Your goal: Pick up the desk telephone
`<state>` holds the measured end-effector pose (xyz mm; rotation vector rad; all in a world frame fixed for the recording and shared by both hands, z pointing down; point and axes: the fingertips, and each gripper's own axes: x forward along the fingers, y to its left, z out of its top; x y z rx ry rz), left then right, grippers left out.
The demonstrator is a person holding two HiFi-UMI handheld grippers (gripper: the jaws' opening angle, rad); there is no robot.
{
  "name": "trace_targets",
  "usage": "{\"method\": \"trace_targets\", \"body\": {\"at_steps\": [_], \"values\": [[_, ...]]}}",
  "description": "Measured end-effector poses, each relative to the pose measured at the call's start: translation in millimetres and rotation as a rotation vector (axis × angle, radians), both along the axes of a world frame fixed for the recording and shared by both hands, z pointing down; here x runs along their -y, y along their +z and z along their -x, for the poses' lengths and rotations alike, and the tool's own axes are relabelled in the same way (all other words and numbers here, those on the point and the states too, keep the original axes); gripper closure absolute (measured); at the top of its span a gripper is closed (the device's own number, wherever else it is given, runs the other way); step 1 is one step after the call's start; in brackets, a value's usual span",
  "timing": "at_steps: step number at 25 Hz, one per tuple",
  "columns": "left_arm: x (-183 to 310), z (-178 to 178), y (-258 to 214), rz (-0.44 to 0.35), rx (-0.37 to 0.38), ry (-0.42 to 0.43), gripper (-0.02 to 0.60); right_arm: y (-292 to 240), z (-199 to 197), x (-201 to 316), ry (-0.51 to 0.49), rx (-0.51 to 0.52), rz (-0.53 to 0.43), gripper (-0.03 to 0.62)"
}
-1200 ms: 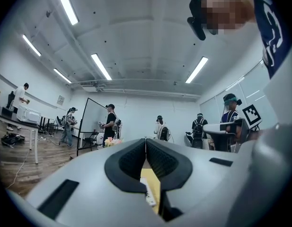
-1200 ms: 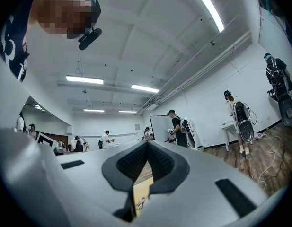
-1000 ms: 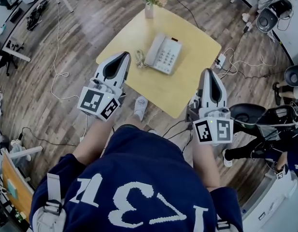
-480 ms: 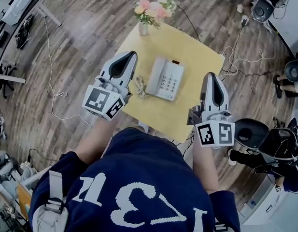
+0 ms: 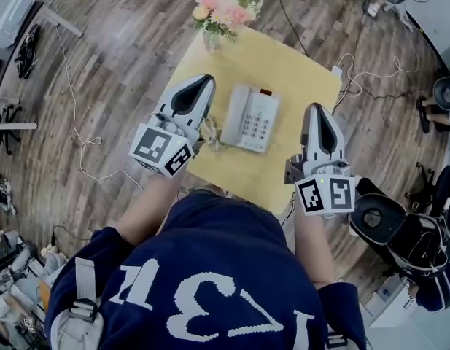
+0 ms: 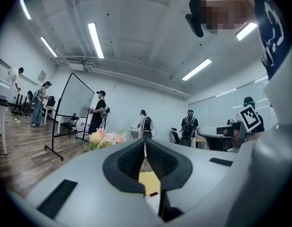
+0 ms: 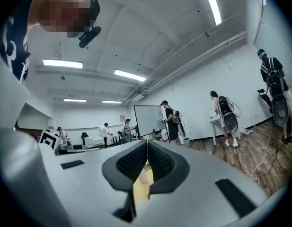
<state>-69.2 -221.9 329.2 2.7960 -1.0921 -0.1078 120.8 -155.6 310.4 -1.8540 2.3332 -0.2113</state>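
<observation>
A pale grey desk telephone (image 5: pixel 249 117) with a keypad lies on the small yellow table (image 5: pixel 290 68). Its handset is on the left side, and a coiled cord (image 5: pixel 212 132) hangs off that side. My left gripper (image 5: pixel 203 84) is shut and empty, hovering just left of the phone over the table's left edge. On the other side my right gripper (image 5: pixel 316 110) is also shut and empty, a little apart from the phone. In the left gripper view the jaws (image 6: pixel 145 144) meet with only a strip of table (image 6: pixel 149 183) below them. The right gripper view shows closed jaws (image 7: pixel 147 144) too.
A vase of pink flowers (image 5: pixel 221 12) stands at the table's far left corner. Cables (image 5: pixel 71 115) trail over the wooden floor. A black office chair (image 5: pixel 375 217) sits at the right. Several people and a whiteboard (image 6: pixel 75 98) stand farther off in the room.
Both grippers have moved forward toward the table and now flank the phone. The table and phone sit closer and more centred in the head view. Both jaws stayed shut.
</observation>
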Motion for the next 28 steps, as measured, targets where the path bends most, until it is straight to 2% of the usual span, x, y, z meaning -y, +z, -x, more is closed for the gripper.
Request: {"method": "trace_targets", "body": {"at_steps": [3,8,10,13,14,16,20,23,26,28], "values": [[1,4,13,0.036,0.003,0.007,0.565,7,13,9,-0.041,-0.037,0.017,0.568],[10,-2,35,0.088,0.020,0.008,0.563,27,8,27,-0.059,-0.016,0.059,0.566],[13,-9,50,0.122,0.024,0.015,0.563,47,5,34,-0.092,-0.002,0.106,0.565],[19,-23,81,0.197,0.042,0.044,0.562,85,9,42,-0.192,0.005,0.220,0.563],[20,-28,93,0.232,0.052,0.061,0.550,101,11,44,-0.226,0.011,0.271,0.542],[22,-38,119,0.302,0.076,0.101,0.420,132,13,44,-0.263,0.036,0.362,0.454],[22,-48,177,0.419,0.128,0.138,0.321,196,3,37,-0.251,0.140,0.516,0.424],[23,-48,211,0.549,0.083,0.149,0.291,234,0,35,-0.251,0.289,0.625,0.393],[21,-48,230,0.641,0.037,0.153,0.279,265,-3,33,-0.248,0.293,0.695,0.368],[20,-48,243,0.714,-0.020,0.149,0.273,285,-4,29,-0.254,0.304,0.740,0.359]]}}
